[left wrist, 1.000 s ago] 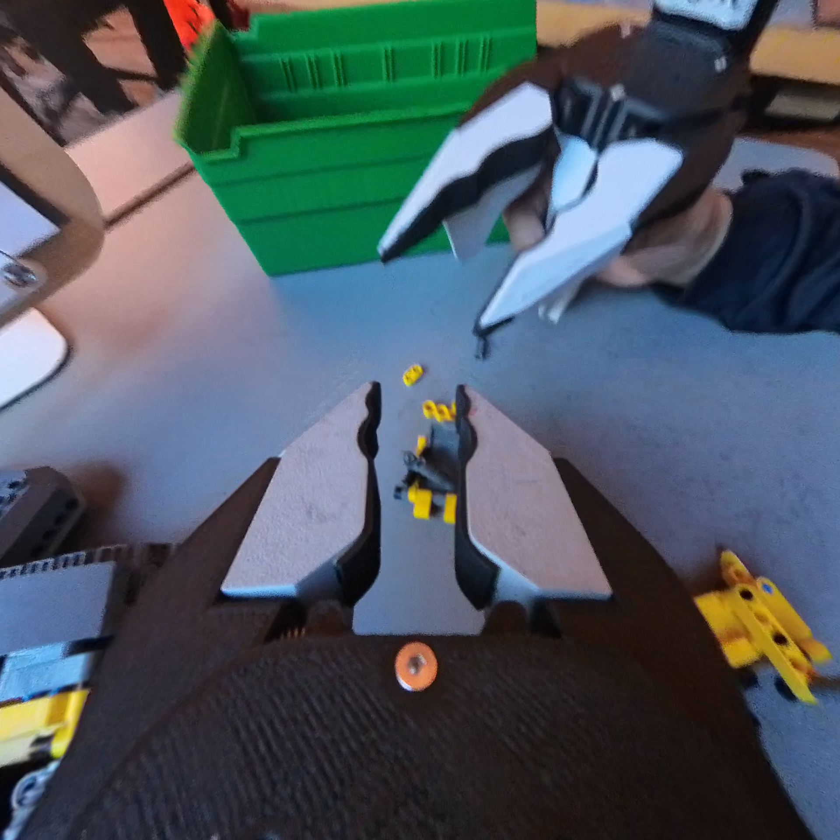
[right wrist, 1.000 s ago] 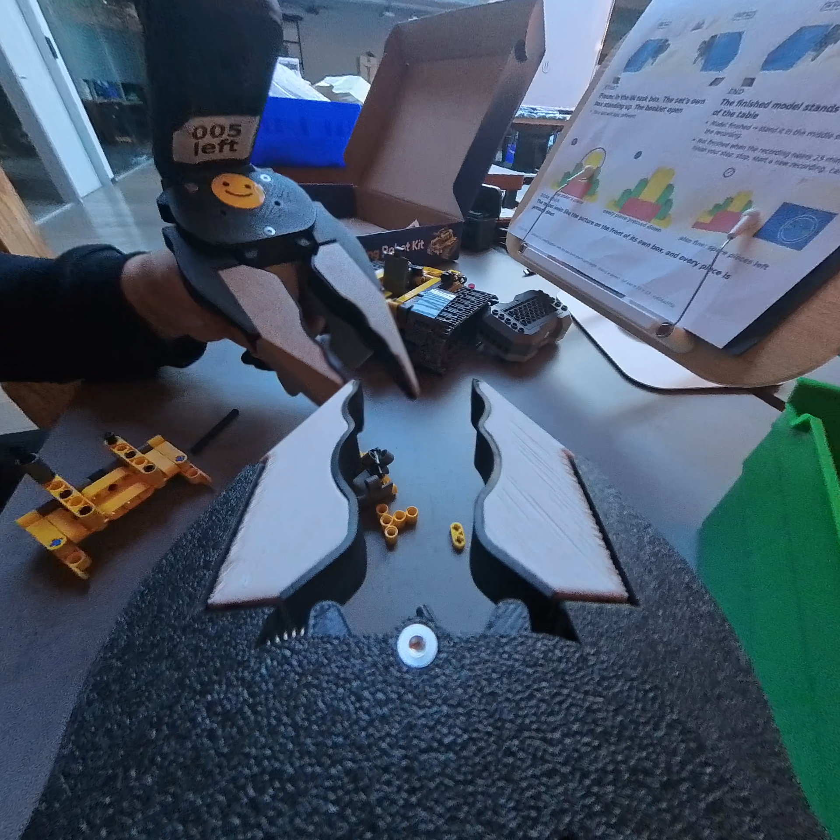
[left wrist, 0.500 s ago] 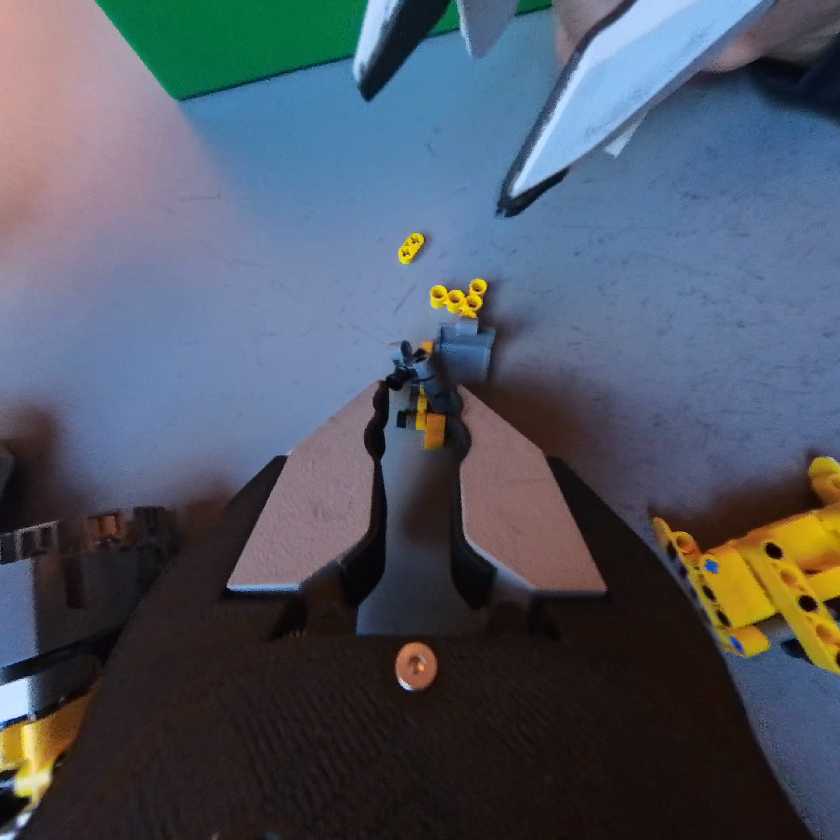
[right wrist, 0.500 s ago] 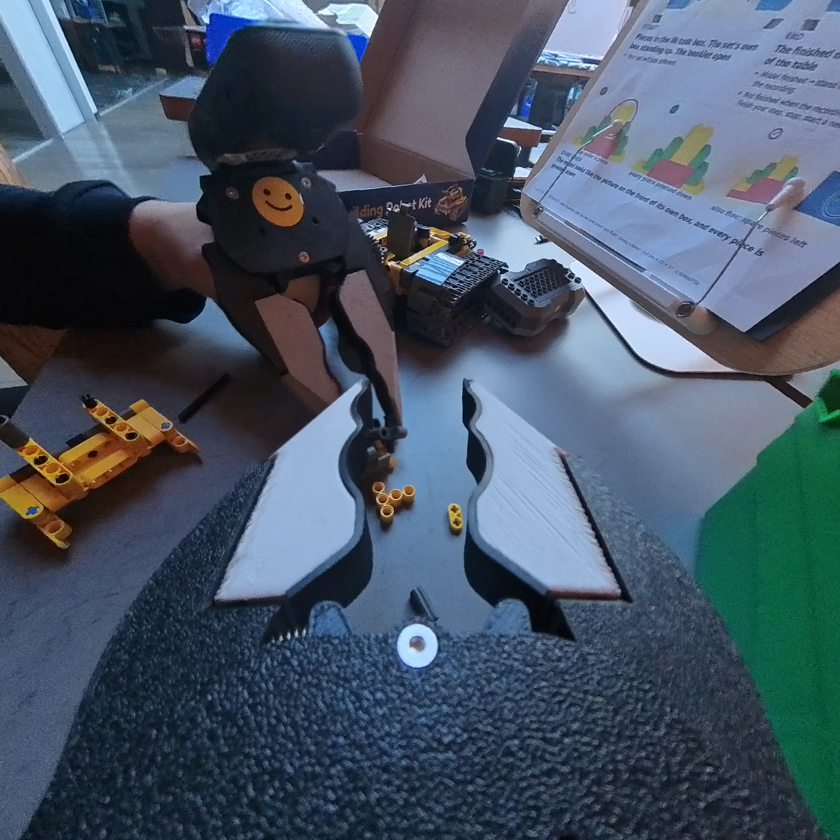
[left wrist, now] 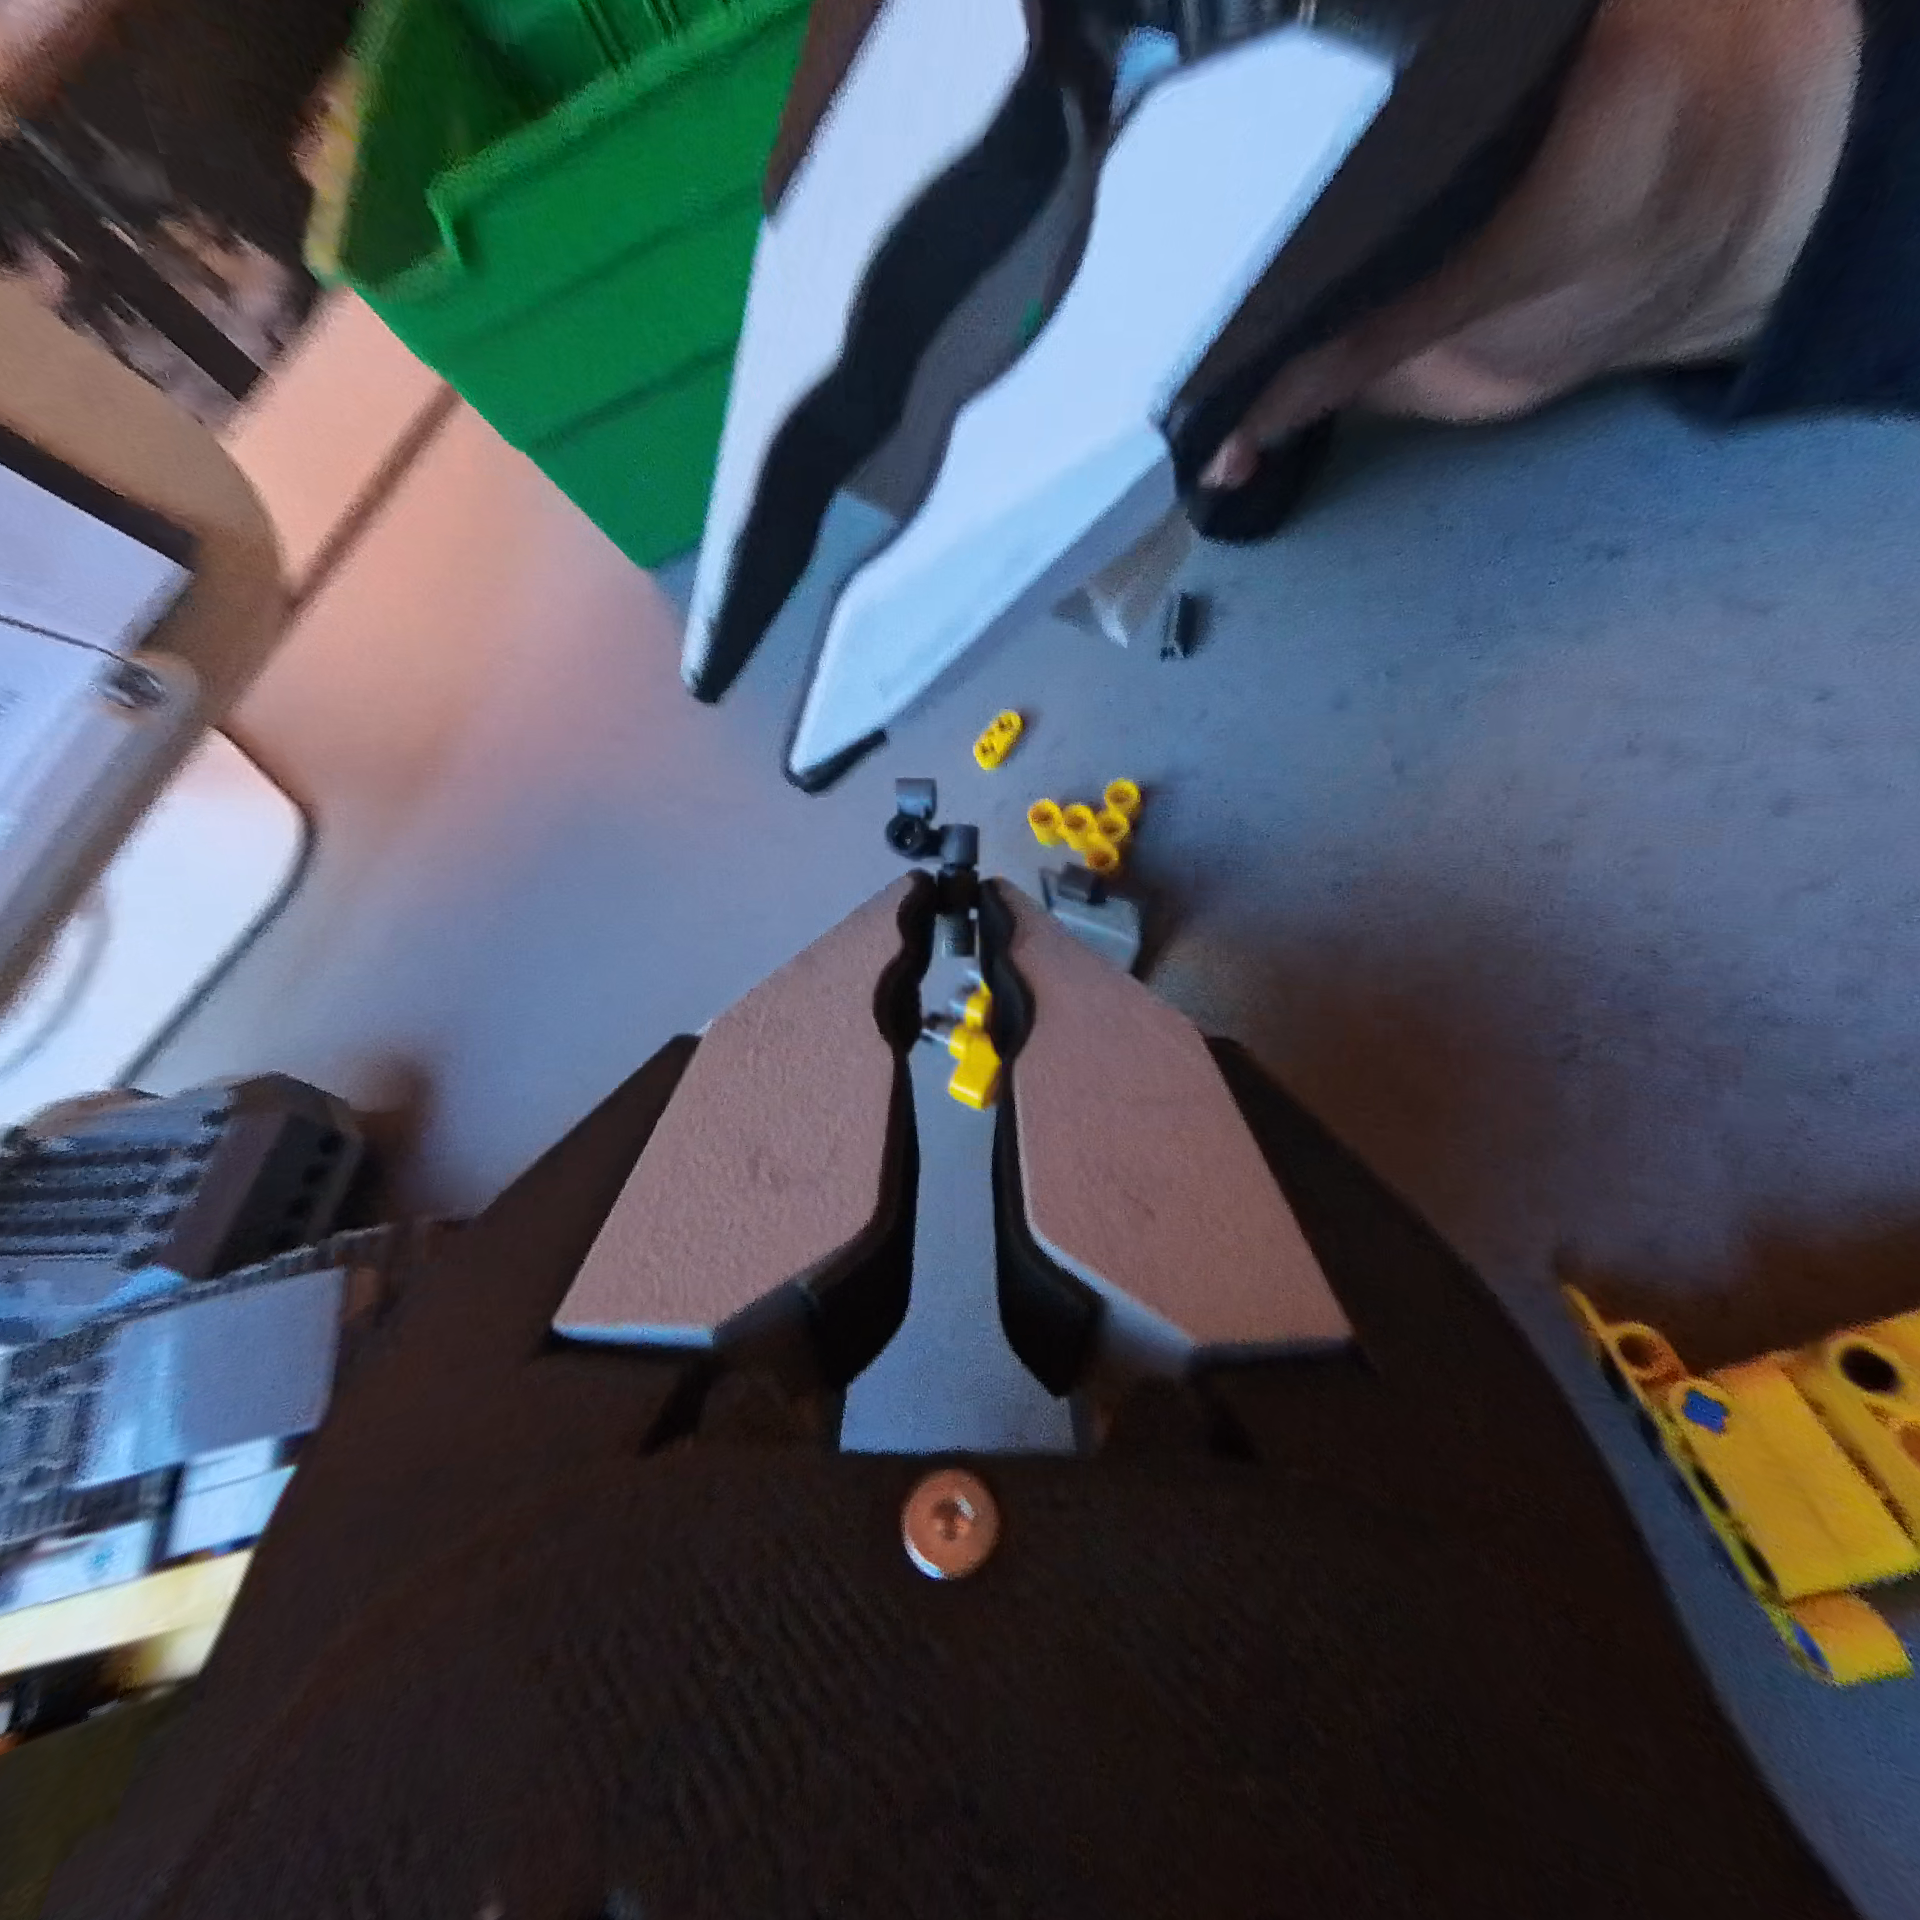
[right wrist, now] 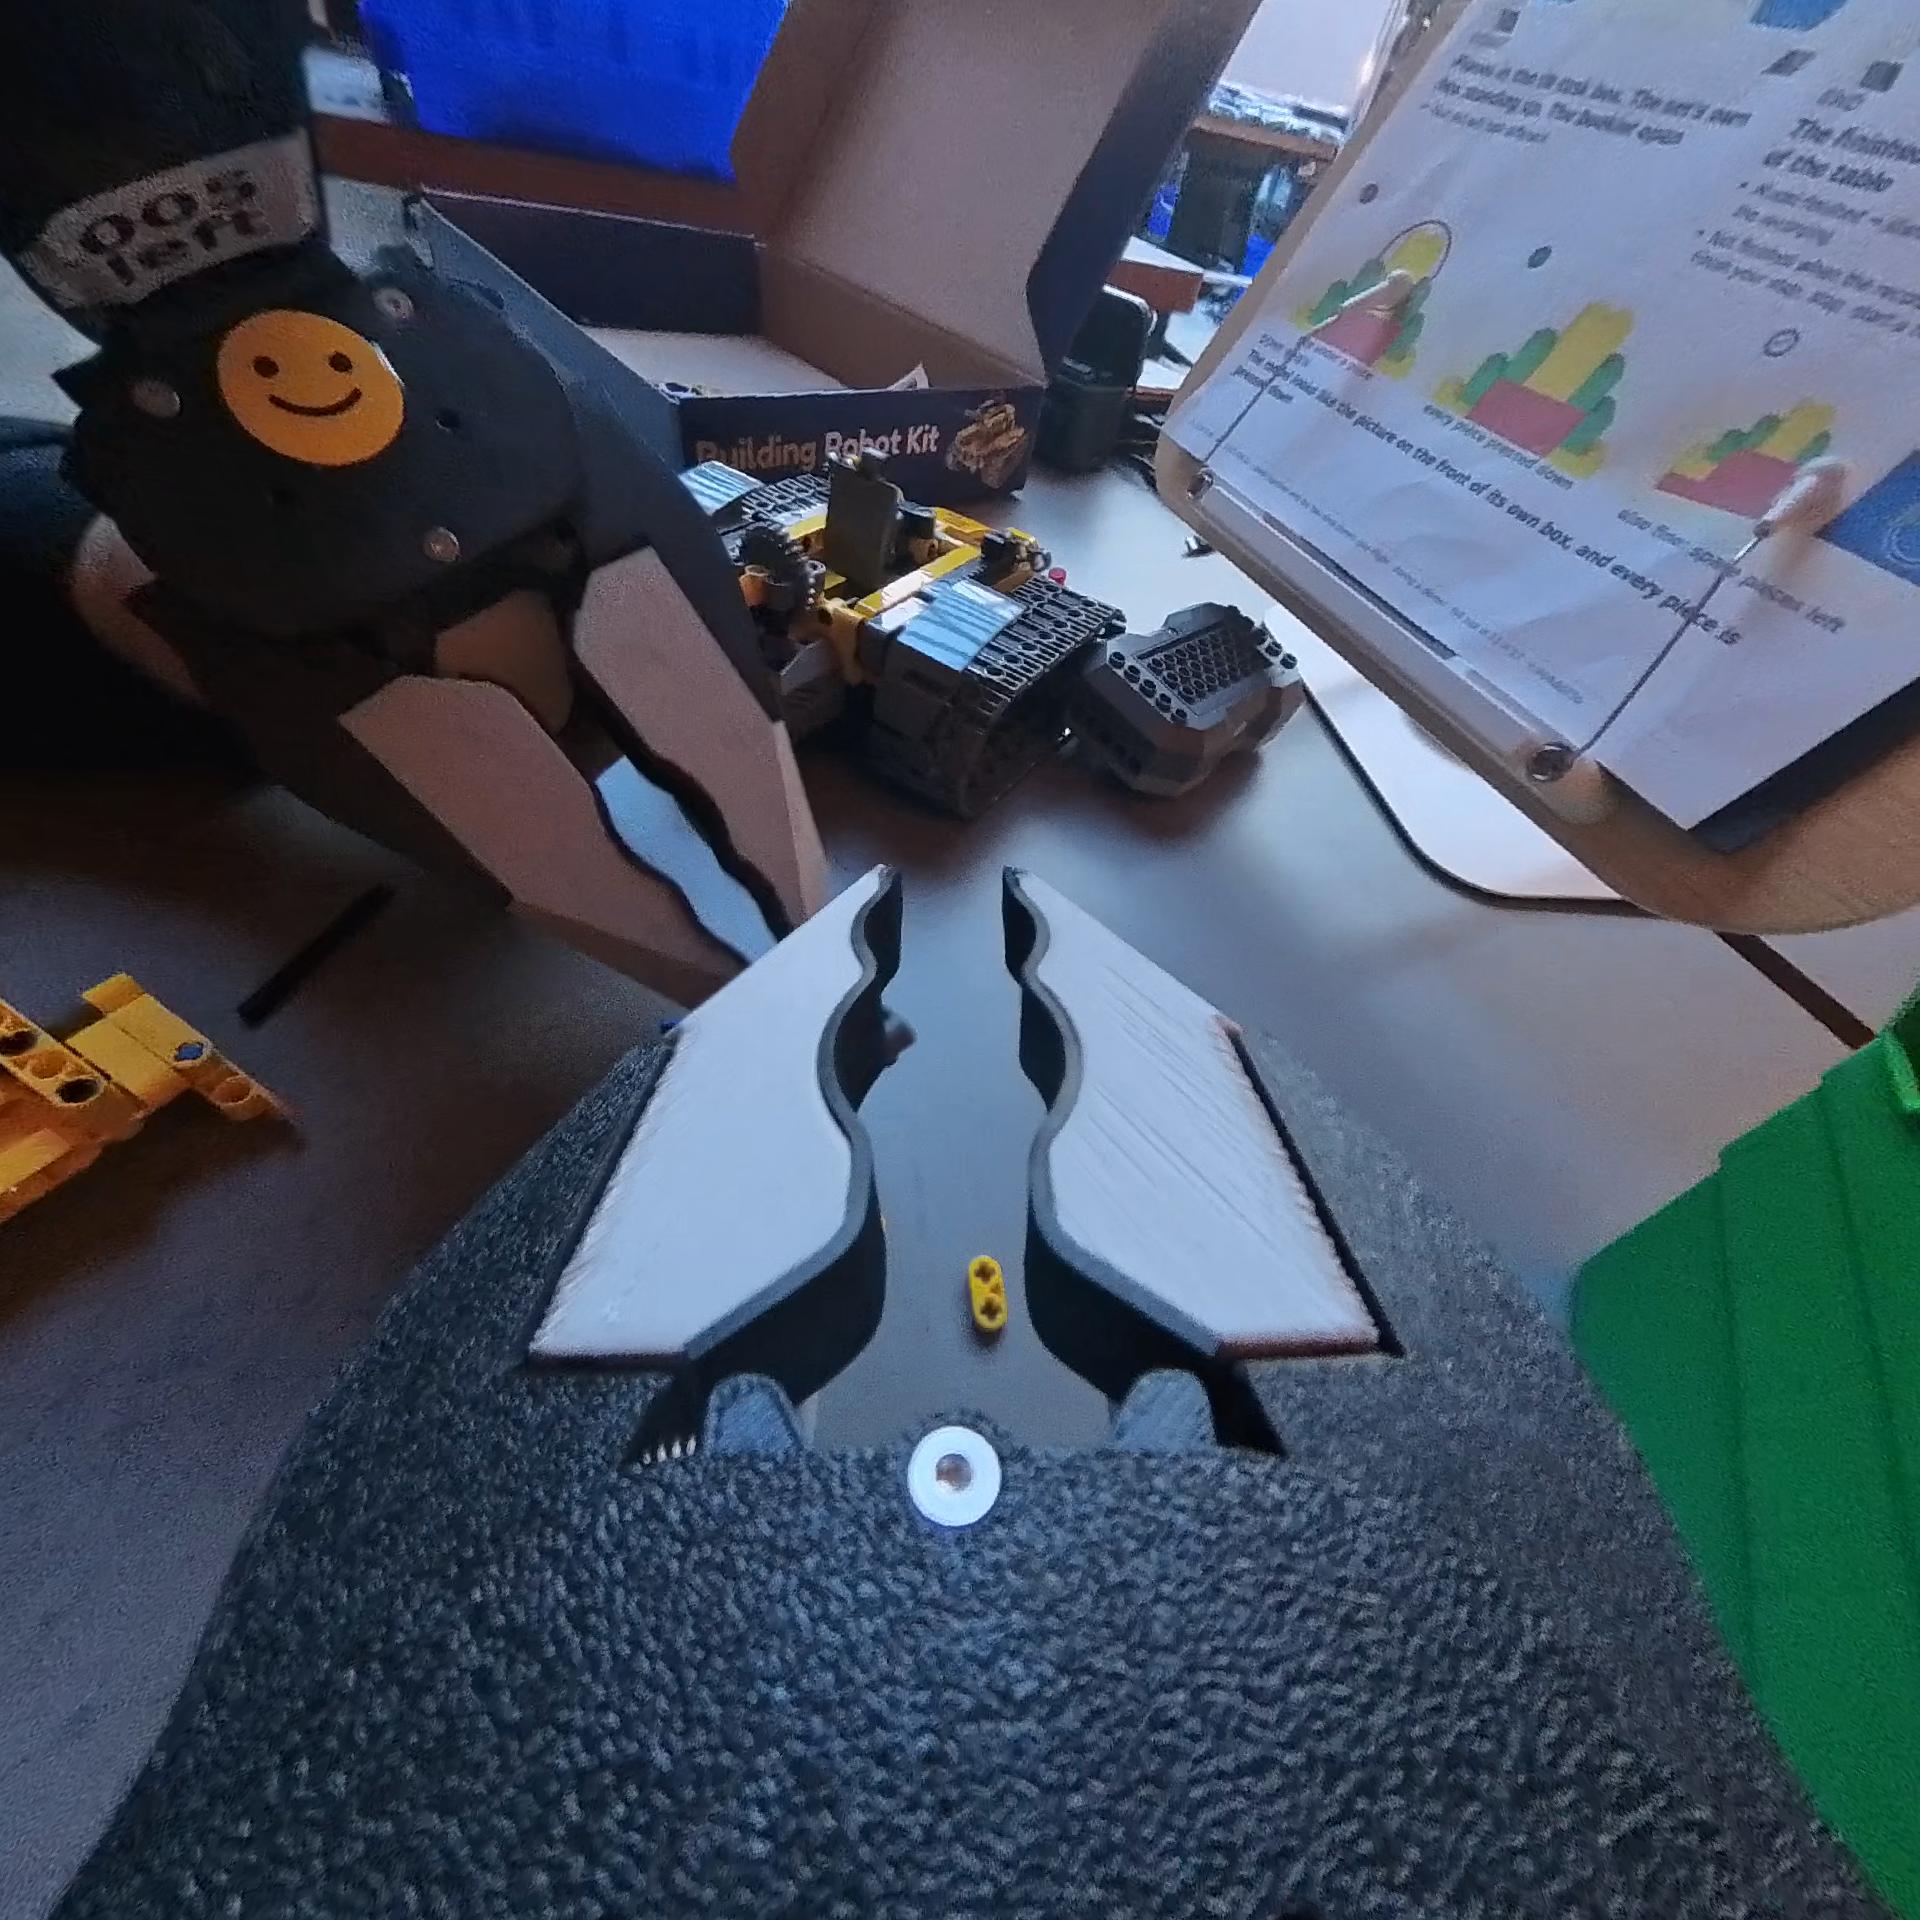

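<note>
Small black-and-yellow brick assembly (left wrist: 958,977) clamped between left gripper (left wrist: 954,896) fingers, nearly closed on it; black pin end poking out past fingertips, yellow part back in the gap between fingers. Held just above grey table (left wrist: 1507,831).

Just beyond left fingertips, to their right: grey block (left wrist: 1096,920) on table, then cluster of yellow bushes (left wrist: 1091,826), then single yellow two-hole link (left wrist: 997,739). Short black pin (left wrist: 1179,623) farther out, right. Yellow beam frame (left wrist: 1787,1455) low at far right of left fingers; dark tracked brick model (right wrist: 914,634) at their left.

Right gripper (left wrist: 769,717) facing left one, fingertips just beyond the held assembly's pin end, apart from it. Right fingers (right wrist: 1143,1143) parted by a moderate gap, gripping nothing. Same yellow link seen on table deep in the gap between right fingers. Hand (left wrist: 1558,208) behind right gripper.

Farther off: green bin (left wrist: 582,239) beyond left fingertips, left side; wooden stand with printed sheet (right wrist: 1610,364) and open cardboard box (right wrist: 935,208) beyond right fingertips.
</note>
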